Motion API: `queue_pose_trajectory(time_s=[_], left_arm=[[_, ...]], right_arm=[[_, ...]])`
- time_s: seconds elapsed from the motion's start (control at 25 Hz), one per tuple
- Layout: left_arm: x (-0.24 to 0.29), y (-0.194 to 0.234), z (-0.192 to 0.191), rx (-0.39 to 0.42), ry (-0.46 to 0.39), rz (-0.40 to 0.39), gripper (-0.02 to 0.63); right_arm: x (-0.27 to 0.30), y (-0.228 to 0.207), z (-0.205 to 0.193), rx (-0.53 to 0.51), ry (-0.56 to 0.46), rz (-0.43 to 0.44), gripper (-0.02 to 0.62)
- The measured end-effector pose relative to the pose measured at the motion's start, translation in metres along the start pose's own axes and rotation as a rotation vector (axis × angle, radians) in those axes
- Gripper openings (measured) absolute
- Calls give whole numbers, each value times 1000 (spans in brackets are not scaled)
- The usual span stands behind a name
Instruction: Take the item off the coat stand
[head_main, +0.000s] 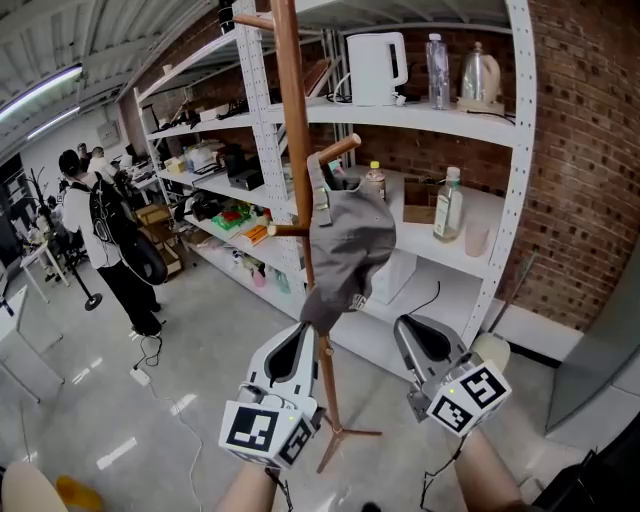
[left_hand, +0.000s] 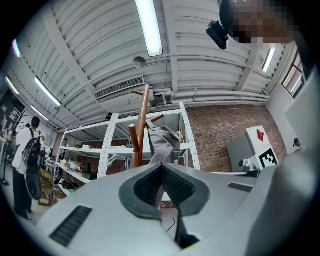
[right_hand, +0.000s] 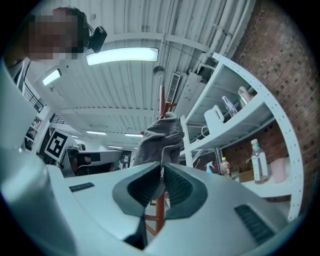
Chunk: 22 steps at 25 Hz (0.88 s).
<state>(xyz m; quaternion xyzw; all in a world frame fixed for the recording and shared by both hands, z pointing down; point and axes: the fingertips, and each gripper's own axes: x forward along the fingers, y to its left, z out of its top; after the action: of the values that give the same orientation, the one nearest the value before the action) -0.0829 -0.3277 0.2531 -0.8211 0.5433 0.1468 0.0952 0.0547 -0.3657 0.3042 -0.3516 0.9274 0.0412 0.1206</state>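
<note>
Pinching 1 cap (head_main: 348, 240) on 1 stand (head_main: 291, 110): L claw (head_main: 303, 334).

White shelf rack (head_main: 517, 150): kettle (head_main: 375, 67), clear bottle (head_main: 436, 70) on upper shelf; green-capped bottle (head_main: 449, 205) one shelf below; person (head_main: 105, 235) left of rack.

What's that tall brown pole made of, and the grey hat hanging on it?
Coat stand: likely wood, smooth, slightly glossy, going by its reddish-brown colour and round pegs.
Cap: probably soft cloth, matte grey; it folds and sags from its peg.
</note>
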Motion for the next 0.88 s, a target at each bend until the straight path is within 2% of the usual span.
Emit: queue_pose_trajectory(time_s=[0.32,0.76,0.8,0.88], left_arm=[[17,3,12,31,-12,5,6],[26,4,20,44,-20,7,6],[27,4,21,45,-21,7,6],[27,4,22,47,-22,7,6]], right_arm=[[15,-21,33,-55,-48,-44,9],[24,-27,48,-99,-47,-7,11],[25,-27,48,-101,-45,-5,38],[26,-26,49,-105,-45,1,53]])
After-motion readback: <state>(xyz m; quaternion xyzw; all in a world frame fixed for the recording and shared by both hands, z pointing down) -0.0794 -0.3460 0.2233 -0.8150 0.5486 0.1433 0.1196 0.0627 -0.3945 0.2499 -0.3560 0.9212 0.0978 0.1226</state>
